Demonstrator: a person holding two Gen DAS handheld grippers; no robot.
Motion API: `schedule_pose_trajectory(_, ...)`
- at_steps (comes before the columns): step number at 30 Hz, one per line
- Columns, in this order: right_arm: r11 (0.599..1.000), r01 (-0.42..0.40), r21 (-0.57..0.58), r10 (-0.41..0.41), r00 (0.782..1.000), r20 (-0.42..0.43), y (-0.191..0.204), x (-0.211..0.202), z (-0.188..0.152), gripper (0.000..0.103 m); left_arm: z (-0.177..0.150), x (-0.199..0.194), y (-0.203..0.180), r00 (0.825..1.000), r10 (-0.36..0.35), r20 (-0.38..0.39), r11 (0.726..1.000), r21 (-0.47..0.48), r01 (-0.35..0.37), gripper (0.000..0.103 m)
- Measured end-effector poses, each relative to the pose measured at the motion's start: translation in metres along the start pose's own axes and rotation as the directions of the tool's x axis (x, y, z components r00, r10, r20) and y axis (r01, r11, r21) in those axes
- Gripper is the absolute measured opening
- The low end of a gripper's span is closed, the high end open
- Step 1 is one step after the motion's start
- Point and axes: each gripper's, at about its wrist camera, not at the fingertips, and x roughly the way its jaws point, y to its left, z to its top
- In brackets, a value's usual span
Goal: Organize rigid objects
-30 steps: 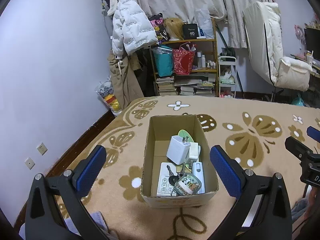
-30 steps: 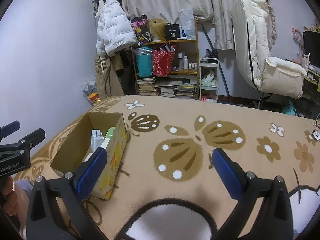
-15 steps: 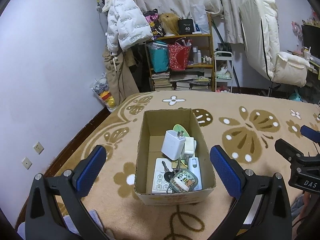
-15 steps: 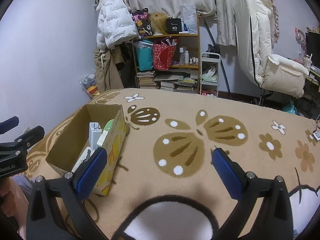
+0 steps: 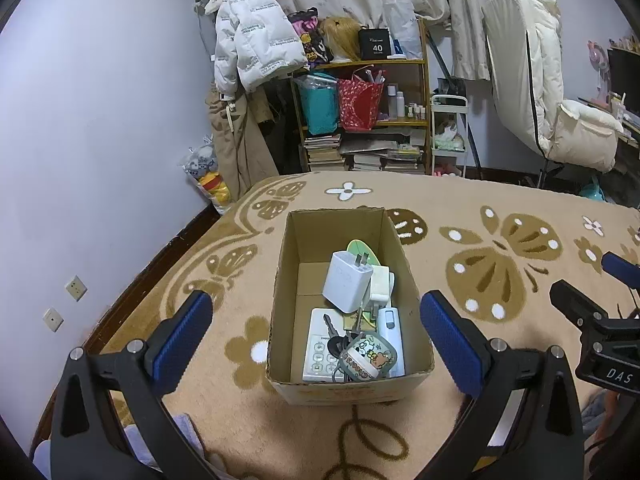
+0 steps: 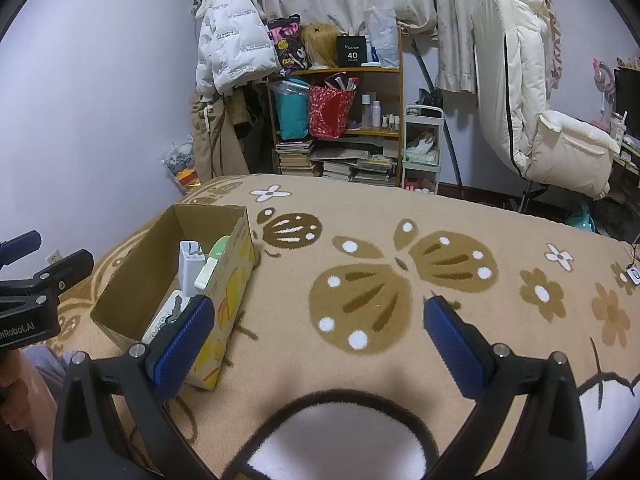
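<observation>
An open cardboard box (image 5: pixel 286 280) stands on a tan patterned blanket; it also shows at the left of the right wrist view (image 6: pixel 132 280). Inside lie a white charger (image 5: pixel 346 282), a white remote (image 5: pixel 320 346), keys with a cartoon keychain (image 5: pixel 370 356), a white adapter (image 5: pixel 380 284) and a green oval item (image 5: pixel 360 248). My left gripper (image 5: pixel 316 340) is open and empty, with the box between its fingers in view. My right gripper (image 6: pixel 318 340) is open and empty over bare blanket to the right of the box.
The blanket (image 6: pixel 400 280) covers a bed. Behind it stand a cluttered wooden shelf (image 5: pixel 360 120), hung coats (image 5: pixel 248 52), a white cart (image 5: pixel 448 132) and a cream chair (image 5: pixel 560 100). A wall (image 5: pixel 100 140) runs along the left.
Both grippers have pulled slightly back and up; the box sits a little farther off and lower in the left view. Both stay open and empty.
</observation>
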Motion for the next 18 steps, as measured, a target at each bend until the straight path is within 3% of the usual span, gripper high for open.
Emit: schedule_pose_trajectory(18, 1.0, 0.02, 0.007, -0.02, 1.0, -0.002, -0.0079, 0.0016, -0.0007, 0.103, -0.0019, 0.0038, -0.0034, 1.0, 0.001, -0.013, 1.0, 0.01, -0.001, 0.103)
